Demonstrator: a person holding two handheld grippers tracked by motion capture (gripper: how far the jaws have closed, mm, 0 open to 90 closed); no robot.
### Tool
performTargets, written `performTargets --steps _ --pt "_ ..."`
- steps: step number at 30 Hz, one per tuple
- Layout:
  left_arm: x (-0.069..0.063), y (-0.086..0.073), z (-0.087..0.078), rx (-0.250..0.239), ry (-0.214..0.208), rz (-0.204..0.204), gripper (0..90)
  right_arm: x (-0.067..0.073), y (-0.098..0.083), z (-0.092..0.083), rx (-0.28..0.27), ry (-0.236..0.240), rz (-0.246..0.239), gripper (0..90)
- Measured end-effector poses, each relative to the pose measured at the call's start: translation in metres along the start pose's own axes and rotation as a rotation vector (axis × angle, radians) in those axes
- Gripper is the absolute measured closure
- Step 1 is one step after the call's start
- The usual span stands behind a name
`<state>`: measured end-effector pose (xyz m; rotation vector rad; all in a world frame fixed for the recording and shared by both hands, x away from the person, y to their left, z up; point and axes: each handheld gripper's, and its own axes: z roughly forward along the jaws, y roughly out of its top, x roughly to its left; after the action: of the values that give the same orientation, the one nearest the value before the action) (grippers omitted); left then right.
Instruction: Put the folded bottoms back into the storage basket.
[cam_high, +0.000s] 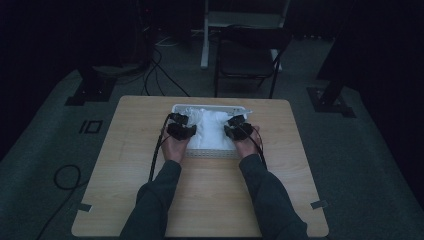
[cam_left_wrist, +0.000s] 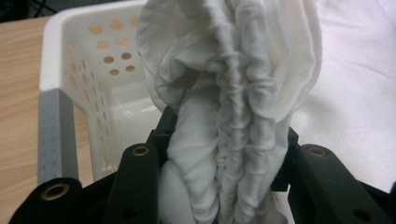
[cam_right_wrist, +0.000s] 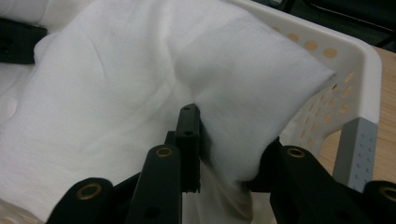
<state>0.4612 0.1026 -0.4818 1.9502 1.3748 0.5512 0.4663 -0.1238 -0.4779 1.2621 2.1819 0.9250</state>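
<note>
High view: fixed above the near side, looking forward and down over the whole tabletop (cam_high: 150, 150), from some way off. Left and right gripper views: riding on each hand-held gripper, very close, looking along the black jaws. Shared by all three: white cloth (cam_left_wrist: 233, 93) and perforated white basket (cam_right_wrist: 359, 65).

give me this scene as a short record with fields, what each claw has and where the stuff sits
surface: wooden table
container: white perforated basket, on the table
contents: white cloth, bunched in the basket
left claw: shut on a gathered, wrinkled fold of the cloth
right claw: shut on a smooth fold of the cloth near the basket's corner
hands: one at each side of the basket
</note>
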Motion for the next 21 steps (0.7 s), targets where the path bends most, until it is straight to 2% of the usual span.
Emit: performTargets --steps 7,15,21 --pt "-0.0006 -0.0022 0.0047 0.02 0.006 -0.011 58.4 0.0037 -0.0007 0.0014 0.025 -0.025 -0.025 71.5" --pt "-0.0007 -0.0023 0.0059 0.038 0.003 -0.019 57.2 0.0048 -0.0002 0.0035 0.058 -0.054 -0.022 68.3" --pt "-0.0001 -0.0014 0.007 0.056 0.007 -0.027 55.3 0.0047 0.0 0.0042 0.074 -0.053 -0.017 67.9"
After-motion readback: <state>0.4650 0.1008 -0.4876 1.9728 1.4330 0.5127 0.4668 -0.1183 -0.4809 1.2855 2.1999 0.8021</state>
